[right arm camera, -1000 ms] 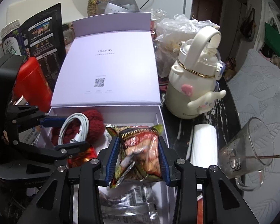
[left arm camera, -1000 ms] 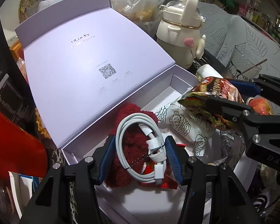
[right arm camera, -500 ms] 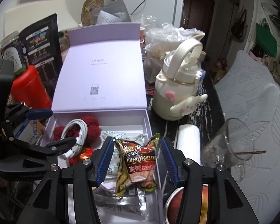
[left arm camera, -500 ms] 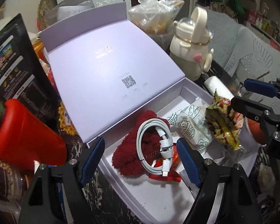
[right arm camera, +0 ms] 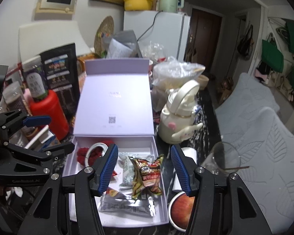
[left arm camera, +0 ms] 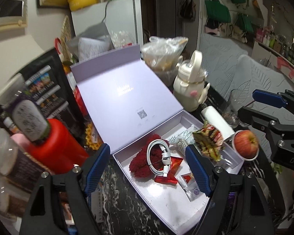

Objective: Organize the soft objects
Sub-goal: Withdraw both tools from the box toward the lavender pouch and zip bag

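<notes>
A lilac box point(left arm camera: 233, 165) stands with its lid point(left arm camera: 127, 101) tipped back. Inside lie a red fluffy piece point(left arm camera: 139, 162) with a coiled white cable point(left arm camera: 158, 156) on it, red sachets point(left arm camera: 174, 164), a white printed pouch point(right arm camera: 125, 166), a silver packet point(right arm camera: 123, 205) and a crumpled snack bag point(right arm camera: 149, 174). My left gripper point(left arm camera: 147, 147) hovers open above the cable end, holding nothing. My right gripper point(right arm camera: 143, 146) hangs above the snack bag with its jaws opening and nothing pressed between them. Each gripper shows in the other's view: right point(left arm camera: 247, 101), left point(right arm camera: 60, 133).
A red bottle point(left arm camera: 54, 145) and a black printed bag point(right arm camera: 58, 68) crowd the box's left side. On the right are a cream bottle with a handle point(left arm camera: 190, 90), a white roll point(left arm camera: 217, 119), a glass point(right arm camera: 223, 156) and an apple in a bowl point(left arm camera: 245, 143).
Both grippers opened, rose and drew back from the box. The left let go of the cable and red fluffy piece; the right let go of the snack bag, which now lies in the box.
</notes>
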{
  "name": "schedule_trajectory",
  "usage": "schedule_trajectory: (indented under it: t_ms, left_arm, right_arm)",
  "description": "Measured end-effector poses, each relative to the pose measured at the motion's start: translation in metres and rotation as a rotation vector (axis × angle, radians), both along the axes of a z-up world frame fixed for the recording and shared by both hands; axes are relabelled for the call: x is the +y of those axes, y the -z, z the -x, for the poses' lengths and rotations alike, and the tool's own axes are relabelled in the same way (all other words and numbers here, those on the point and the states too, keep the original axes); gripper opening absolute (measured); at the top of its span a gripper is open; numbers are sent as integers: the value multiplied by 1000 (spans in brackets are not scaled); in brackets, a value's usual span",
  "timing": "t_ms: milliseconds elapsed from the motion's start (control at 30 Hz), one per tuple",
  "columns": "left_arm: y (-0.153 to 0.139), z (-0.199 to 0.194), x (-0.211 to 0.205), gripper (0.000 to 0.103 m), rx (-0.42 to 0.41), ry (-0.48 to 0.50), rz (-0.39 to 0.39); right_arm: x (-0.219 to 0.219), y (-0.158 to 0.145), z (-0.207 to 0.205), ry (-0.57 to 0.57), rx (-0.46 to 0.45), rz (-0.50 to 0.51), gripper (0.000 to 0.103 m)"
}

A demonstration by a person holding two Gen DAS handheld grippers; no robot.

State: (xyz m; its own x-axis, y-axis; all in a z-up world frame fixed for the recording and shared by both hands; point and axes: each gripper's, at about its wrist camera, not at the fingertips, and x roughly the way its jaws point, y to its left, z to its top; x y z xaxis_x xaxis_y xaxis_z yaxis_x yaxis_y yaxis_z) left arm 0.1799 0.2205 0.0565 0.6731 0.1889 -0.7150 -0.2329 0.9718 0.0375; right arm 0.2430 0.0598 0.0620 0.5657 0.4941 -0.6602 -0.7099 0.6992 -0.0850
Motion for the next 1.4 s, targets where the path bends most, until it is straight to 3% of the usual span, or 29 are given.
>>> schedule_trajectory:
  t_ms: [467, 700, 1133, 1267, 1400]
  left_arm:
    - [-55, 76, -37, 79, -135, 26, -21]
    - [-67, 115, -63, 80, -184, 55, -47]
    - [-50, 165, -111, 82, -182, 138, -33]
    - [-39, 178, -128, 82, -181, 148, -49]
    - [-30, 190, -139, 83, -165, 173, -18]
  right_arm:
    - [-47, -61, 78, -9, -114, -82, 66]
    - [-75, -71, 111, 5, -134, -107, 70]
    - [-129, -61, 175, 52, -148, -113, 85]
    - [-148, -51, 191, 74, -131, -124, 85]
    - [-167, -39, 206, 101, -112, -132, 86]
